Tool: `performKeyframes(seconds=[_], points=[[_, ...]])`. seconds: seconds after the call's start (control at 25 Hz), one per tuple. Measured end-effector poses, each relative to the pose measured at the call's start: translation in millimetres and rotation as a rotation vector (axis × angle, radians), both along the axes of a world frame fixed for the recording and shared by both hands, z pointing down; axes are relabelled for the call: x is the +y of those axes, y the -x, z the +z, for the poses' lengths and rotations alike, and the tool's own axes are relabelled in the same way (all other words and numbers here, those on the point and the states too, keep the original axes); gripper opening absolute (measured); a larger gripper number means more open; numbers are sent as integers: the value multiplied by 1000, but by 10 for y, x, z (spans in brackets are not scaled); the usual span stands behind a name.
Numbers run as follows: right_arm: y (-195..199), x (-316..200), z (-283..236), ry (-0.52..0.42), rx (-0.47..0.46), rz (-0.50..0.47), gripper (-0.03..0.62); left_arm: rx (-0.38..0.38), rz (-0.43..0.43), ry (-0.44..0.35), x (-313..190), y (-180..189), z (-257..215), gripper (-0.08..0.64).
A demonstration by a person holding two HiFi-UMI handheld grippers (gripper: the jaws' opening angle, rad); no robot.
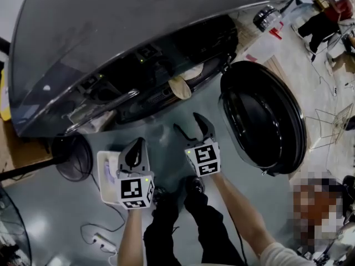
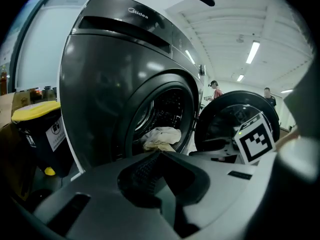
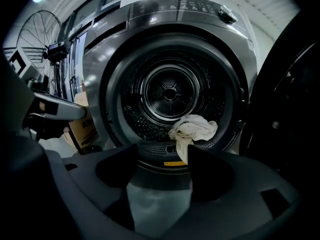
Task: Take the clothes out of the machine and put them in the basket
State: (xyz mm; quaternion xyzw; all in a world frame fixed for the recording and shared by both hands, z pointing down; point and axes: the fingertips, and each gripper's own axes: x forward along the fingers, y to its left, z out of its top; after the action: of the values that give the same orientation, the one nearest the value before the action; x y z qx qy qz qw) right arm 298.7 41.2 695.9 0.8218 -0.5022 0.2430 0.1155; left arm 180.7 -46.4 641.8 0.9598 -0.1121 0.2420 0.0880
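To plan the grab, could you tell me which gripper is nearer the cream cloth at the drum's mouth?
Right. The right gripper is in front of the cloth, jaws open; the left gripper is farther back, off to its left.

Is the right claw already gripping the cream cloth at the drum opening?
No: the right claw stands open and empty, and the cream cloth hangs over the lip of the drum beyond it.
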Motion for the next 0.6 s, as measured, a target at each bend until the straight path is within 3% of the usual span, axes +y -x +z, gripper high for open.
performKeyframes(seconds=[0.12,0.6], points=[[-198,-9,102,8,25,15,359,2,4,-2,17,-35,81,18],[-981,-389,538,37,105,40,458,52,29,-18,-50,-159,311,18]])
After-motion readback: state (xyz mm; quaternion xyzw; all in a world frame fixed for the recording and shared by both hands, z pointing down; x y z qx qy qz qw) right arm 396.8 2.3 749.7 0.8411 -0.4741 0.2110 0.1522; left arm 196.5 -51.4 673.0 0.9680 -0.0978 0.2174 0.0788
